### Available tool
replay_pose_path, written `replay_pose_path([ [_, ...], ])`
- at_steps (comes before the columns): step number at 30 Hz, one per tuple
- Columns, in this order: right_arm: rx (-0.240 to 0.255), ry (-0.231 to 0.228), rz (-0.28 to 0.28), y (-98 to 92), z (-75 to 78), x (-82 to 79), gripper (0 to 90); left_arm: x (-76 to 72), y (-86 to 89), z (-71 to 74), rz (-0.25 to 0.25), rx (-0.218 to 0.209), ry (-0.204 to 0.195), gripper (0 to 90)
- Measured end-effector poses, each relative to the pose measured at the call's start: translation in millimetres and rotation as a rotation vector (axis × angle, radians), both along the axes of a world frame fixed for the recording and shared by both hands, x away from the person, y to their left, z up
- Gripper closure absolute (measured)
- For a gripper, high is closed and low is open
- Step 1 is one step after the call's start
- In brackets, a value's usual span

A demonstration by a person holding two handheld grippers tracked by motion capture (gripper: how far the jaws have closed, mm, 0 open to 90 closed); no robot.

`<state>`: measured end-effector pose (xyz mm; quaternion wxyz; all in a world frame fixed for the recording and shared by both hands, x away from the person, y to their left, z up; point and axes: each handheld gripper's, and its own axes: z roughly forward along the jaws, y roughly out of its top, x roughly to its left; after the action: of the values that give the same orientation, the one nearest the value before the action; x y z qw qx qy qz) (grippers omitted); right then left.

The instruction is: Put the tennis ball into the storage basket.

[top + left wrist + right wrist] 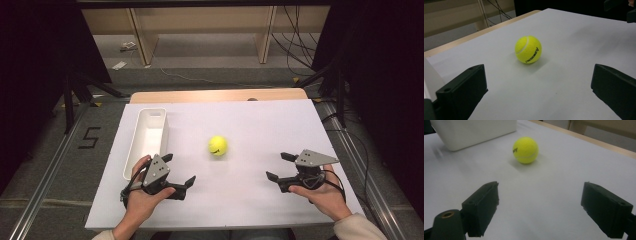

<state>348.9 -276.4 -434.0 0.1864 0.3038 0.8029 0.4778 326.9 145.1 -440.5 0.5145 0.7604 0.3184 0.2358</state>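
A yellow tennis ball (218, 145) rests on the white table sheet (250, 125), near its middle. It also lies ahead of the jaws in the left gripper view (528, 49) and the right gripper view (525, 150). My left gripper (178, 170) is held at the front left, open and empty, pointing toward the ball. At the front right my right gripper (280, 165) is open too, nothing between its jaws. Both stand well short of the ball.
A long white bin (148, 137) lies along the left side of the sheet, just beyond my left hand; its wall shows in the right gripper view (474, 132). The wooden table edge (220, 95) runs along the back. Shelving legs and cables stand on the floor behind.
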Motion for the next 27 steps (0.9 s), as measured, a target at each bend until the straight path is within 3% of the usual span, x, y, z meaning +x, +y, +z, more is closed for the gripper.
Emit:
replay_pose_path([
  [12,-0.004,-0.006,-0.004,4.8,-0.1,3.8,15.5,-1.2,-0.9,0.9,0.001,-0.004,-0.004,0.0],
  [27,0.008,-0.015,-0.036,14.9,2.4,22.5,15.7,-1.8,-1.6,1.3,-0.003,-0.004,-0.007,0.0],
])
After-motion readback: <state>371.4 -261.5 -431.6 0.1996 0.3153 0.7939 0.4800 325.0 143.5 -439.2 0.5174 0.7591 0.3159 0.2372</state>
